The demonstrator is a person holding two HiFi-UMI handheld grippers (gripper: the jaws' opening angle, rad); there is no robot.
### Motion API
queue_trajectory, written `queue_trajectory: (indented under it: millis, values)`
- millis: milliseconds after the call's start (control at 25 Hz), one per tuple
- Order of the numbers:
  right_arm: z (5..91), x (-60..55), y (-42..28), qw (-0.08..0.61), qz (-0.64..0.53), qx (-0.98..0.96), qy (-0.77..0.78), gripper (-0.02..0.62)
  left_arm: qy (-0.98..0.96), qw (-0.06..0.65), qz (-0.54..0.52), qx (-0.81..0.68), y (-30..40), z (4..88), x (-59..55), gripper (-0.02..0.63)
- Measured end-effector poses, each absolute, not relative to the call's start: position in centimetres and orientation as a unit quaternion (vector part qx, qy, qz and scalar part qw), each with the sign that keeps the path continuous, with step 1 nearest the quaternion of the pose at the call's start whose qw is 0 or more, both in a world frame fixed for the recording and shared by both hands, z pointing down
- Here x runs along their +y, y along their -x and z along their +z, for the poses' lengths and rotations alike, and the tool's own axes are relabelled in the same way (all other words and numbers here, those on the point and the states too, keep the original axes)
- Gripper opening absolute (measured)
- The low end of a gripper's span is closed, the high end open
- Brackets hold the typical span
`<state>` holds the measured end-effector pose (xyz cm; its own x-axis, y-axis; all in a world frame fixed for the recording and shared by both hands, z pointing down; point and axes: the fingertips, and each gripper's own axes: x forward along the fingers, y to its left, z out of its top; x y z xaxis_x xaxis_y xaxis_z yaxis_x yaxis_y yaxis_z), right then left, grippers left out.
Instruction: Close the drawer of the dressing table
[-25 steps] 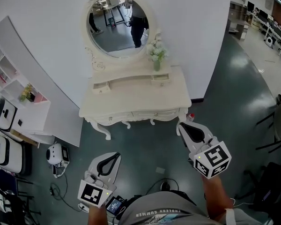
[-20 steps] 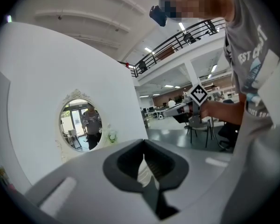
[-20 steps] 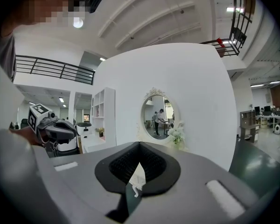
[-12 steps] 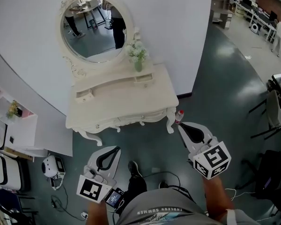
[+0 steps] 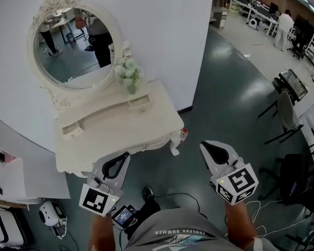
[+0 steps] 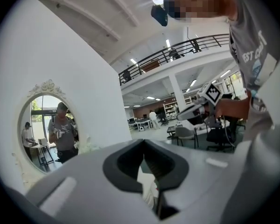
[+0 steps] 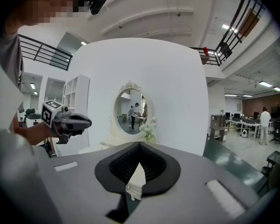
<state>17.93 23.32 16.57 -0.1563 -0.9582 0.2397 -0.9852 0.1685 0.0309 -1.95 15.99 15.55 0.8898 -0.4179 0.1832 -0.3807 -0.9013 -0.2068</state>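
Note:
The cream dressing table [image 5: 146, 124] stands against the white wall, with an oval mirror [image 5: 73, 43] and a vase of white flowers [image 5: 126, 75]. Two little drawers sit on its top. The left one [image 5: 70, 131] juts forward a bit, and the right one [image 5: 139, 104] sits by the vase. My left gripper [image 5: 124, 156] is shut and empty, its tips close to the table's front edge. My right gripper [image 5: 205, 146] is shut and empty over the floor, right of the table's corner leg. In the right gripper view the mirror [image 7: 133, 111] lies ahead and the left gripper [image 7: 67, 122] shows at left.
A bottle with a red cap [image 5: 183, 135] stands by the table's right leg. Cables [image 5: 183, 197] and a shoe lie on the dark floor near my feet. A chair [image 5: 282, 109] stands at the right, and a white shelf unit [image 5: 5, 177] at the left.
The table has slid left and lower in the head view and looks closer. The left gripper has come up to its front edge. The right gripper has kept its place in the view.

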Motion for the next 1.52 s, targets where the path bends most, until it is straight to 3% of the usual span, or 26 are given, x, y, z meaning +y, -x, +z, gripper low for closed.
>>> queue_trajectory:
  millis: [640, 1520]
  values:
    - [16.7, 14.2, -18.1, 0.115, 0.087, -0.710, -0.690, 0.000, 0.981, 0.074, -0.112, 0.141, 0.5, 16.2, 3.5, 0.002]
    - [15.1, 0.1, -11.8, 0.156, 0.050, -0.743, -0.649, 0.000, 0.975, 0.059, -0.079, 0.198, 9.6, 16.6, -7.8, 0.003]
